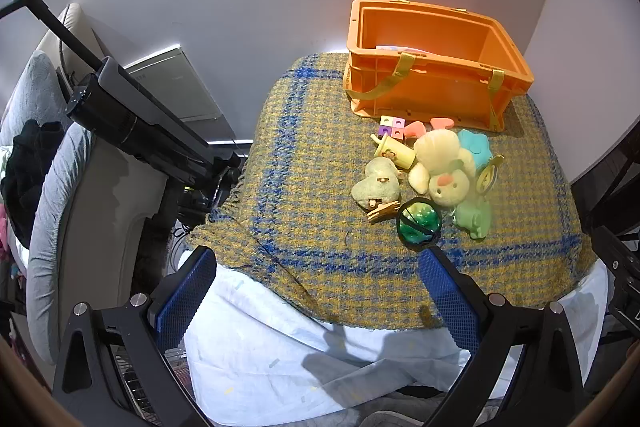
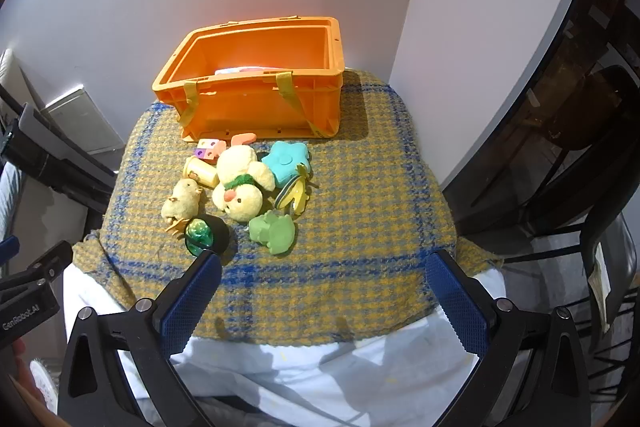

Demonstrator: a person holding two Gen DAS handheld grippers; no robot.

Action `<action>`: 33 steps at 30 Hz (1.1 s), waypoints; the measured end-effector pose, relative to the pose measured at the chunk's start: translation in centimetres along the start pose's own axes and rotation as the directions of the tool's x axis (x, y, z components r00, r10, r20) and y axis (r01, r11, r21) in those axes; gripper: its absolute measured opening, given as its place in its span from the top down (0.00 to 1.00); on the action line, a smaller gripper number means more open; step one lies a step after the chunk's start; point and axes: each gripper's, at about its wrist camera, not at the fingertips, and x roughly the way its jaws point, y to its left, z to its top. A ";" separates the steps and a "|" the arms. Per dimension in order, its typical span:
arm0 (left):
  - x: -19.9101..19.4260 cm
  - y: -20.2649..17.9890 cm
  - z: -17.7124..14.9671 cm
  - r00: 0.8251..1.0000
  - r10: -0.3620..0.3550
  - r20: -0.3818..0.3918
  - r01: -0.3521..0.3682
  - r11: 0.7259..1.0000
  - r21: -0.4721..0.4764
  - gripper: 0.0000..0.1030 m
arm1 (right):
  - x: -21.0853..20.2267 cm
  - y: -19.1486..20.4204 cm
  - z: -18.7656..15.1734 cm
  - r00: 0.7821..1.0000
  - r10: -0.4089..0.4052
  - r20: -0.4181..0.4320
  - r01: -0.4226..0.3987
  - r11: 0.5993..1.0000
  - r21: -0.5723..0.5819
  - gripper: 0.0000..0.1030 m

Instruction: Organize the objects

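Note:
An orange crate [image 1: 436, 89] [image 2: 256, 103] stands at the back of a yellow-and-blue checked cloth [image 1: 320, 187] [image 2: 360, 207], with something pale inside. In front lies a pile of toys: a yellow plush duck [image 1: 444, 175] [image 2: 240, 187], a small chick [image 1: 378, 185] [image 2: 182, 205], a green frog toy [image 1: 474, 217] [image 2: 274, 231], a teal star [image 1: 474, 147] [image 2: 286, 159], a yellow cup [image 1: 394, 149] [image 2: 200, 171], coloured cubes [image 1: 392, 127] [image 2: 208, 149] and a green ball in a black ring [image 1: 418, 223] [image 2: 204, 233]. My left gripper [image 1: 320, 259] and right gripper [image 2: 324, 263] are open and empty, short of the pile.
A white sheet [image 1: 300, 355] [image 2: 320, 379] hangs below the cloth. A black tripod arm [image 1: 132, 119] and a sofa [image 1: 48, 163] are to the left. Dark furniture [image 2: 580, 147] stands to the right. White walls close the back.

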 end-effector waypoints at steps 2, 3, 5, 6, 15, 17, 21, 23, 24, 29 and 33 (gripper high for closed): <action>0.0 0.0 0.0 1.000 -0.002 0.001 0.002 1.000 0.003 0.00 | 0.0 0.0 0.1 1.000 -0.002 -0.001 0.002 1.000 0.002 0.01; -0.1 0.0 0.0 1.000 -0.004 0.001 0.004 1.000 0.004 0.00 | 0.0 0.0 0.1 1.000 -0.004 -0.002 0.004 1.000 0.005 0.01; -0.2 -0.1 0.0 1.000 -0.008 0.003 0.008 1.000 0.011 0.00 | 0.0 0.0 0.1 1.000 -0.005 -0.003 0.005 1.000 0.006 0.01; -0.2 -0.1 0.0 1.000 -0.025 0.007 0.024 0.999 0.033 0.00 | 0.0 0.0 0.1 1.000 -0.007 -0.004 0.007 1.000 0.007 0.01; -0.3 -0.1 0.1 0.997 -0.070 0.013 0.069 0.992 0.107 0.00 | 0.1 0.1 0.2 1.000 -0.022 -0.012 0.022 0.999 0.034 0.01; -0.3 -0.2 0.2 0.997 -0.072 0.010 0.070 0.991 0.111 0.00 | 0.1 0.1 0.2 1.000 -0.023 -0.013 0.023 0.999 0.036 0.01; -0.3 -0.2 0.2 0.988 -0.150 0.021 0.140 0.960 0.242 0.00 | 0.1 0.0 0.2 1.000 -0.027 -0.014 0.027 0.999 0.044 0.01; -0.2 -0.2 0.2 0.988 -0.152 0.020 0.143 0.958 0.249 0.00 | 0.1 0.1 0.2 0.999 -0.029 -0.016 0.030 0.998 0.048 0.01; -0.2 -0.2 0.2 0.987 -0.157 0.021 0.147 0.955 0.258 0.00 | 0.1 0.1 0.2 0.999 -0.031 -0.015 0.031 0.998 0.049 0.01; -0.2 -0.2 0.1 0.975 -0.222 0.020 0.199 0.908 0.369 0.00 | 0.2 0.1 0.2 0.998 -0.059 -0.027 0.061 0.993 0.102 0.01; -0.2 -0.2 0.0 0.972 -0.234 0.019 0.209 0.898 0.387 0.00 | 0.3 0.1 0.1 0.998 -0.051 -0.031 0.055 0.992 0.113 0.01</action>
